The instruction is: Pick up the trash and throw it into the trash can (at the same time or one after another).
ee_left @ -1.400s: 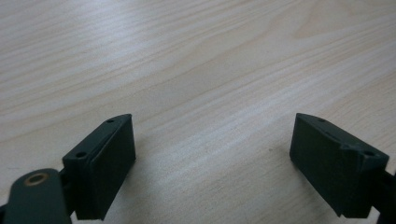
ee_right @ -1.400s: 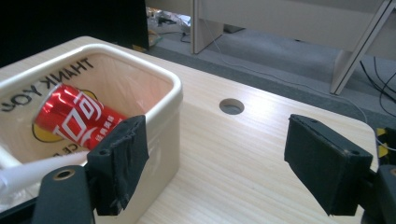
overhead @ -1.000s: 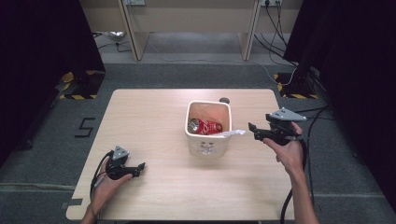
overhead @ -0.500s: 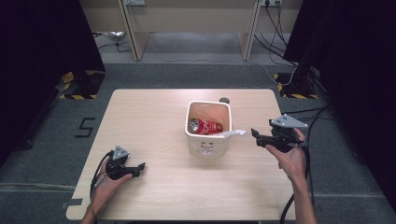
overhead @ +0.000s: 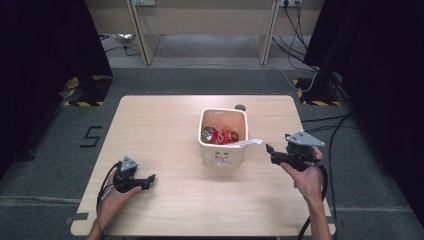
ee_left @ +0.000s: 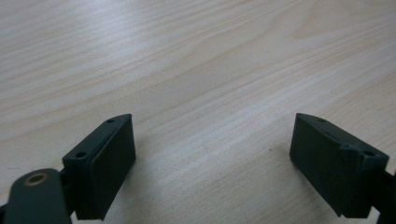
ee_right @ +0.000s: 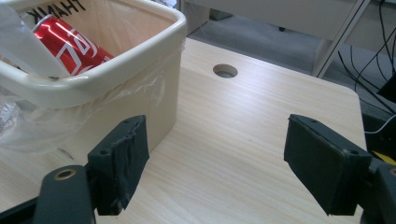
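My table (overhead: pixel 165 125) is the pale wooden one, and from the high view it takes up the middle of the floor space. Just past its centre, toward one o'clock, stands the cream bin (overhead: pixel 223 159), lined with a clear plastic bag (ee_right: pixel 42 128) whose edge spills over the rim on the side facing my right hand. Inside the bin lies a red drink can (overhead: pixel 221 135) on its side, its silver end pointing to nine o'clock. At twelve o'clock from the bin, close to the table's far edge, I see a small round cable hole (overhead: pixel 240 107).

My right gripper (overhead: pixel 270 152) hovers at three o'clock from the bin, near it but not touching, pointing at the loose flap of bag. Its jaws stand wide apart with nothing between them; in the right gripper view the bin wall sits just beyond the left-hand jaw and bare wood lies between the two.

My left gripper (overhead: pixel 150 180) rests at about seven o'clock from the bin, well apart from it, low over the table near the front edge. Its jaws are also spread wide, with bare wood grain between them in the left gripper view.
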Action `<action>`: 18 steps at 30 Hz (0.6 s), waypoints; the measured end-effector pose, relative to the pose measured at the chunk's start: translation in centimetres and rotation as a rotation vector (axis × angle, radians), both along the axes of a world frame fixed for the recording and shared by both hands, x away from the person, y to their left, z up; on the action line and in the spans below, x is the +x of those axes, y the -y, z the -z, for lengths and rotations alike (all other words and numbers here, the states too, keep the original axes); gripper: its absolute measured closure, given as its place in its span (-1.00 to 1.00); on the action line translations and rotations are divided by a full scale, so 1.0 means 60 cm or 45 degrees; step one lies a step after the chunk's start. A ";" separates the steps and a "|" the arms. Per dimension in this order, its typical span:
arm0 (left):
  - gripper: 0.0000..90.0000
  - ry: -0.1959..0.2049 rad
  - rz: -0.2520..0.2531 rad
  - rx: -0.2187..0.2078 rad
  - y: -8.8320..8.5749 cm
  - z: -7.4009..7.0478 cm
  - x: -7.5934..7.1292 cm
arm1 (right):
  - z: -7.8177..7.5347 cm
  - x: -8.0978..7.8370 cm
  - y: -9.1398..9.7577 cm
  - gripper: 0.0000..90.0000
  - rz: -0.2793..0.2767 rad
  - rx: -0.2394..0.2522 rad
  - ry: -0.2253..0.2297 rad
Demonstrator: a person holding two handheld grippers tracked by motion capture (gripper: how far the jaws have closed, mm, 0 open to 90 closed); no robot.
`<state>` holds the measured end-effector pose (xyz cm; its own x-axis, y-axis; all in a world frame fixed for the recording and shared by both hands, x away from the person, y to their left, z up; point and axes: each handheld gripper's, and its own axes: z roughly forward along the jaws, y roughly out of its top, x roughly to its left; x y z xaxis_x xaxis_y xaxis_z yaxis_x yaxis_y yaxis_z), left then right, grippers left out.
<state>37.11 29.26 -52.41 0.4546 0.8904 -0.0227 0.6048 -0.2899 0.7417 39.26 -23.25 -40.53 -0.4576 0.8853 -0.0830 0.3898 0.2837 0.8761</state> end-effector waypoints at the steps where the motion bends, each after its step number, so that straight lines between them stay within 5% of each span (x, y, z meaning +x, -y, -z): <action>1: -0.70 0.000 0.000 0.000 0.000 0.000 0.000 | 0.002 0.001 -0.002 -0.50 -0.002 -0.003 -0.006; 18: -0.70 0.000 0.000 0.000 0.000 0.000 0.000 | 0.041 -0.011 0.004 -0.51 -0.042 0.024 -0.085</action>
